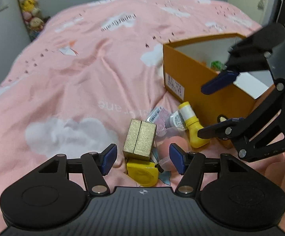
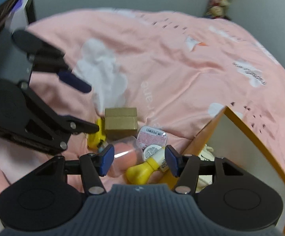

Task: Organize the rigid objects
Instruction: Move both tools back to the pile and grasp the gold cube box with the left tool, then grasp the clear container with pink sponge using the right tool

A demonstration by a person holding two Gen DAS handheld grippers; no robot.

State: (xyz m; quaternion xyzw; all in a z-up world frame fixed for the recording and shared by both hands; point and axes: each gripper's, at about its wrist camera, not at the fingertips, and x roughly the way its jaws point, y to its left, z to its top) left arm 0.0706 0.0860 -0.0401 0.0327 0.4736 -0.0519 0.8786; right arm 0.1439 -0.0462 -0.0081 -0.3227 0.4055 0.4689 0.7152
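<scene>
Yellow tape measure lies on the bed under the gold box, at six o'clock between my empty, parted left gripper; closing could topple it. Right gripper gapes over the yellow bottle.

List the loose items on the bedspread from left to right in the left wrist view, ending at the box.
Gold rectangular box → clear packet holding a pink round thing → yellow plastic bottle with a white cap → open orange cardboard box.
</scene>
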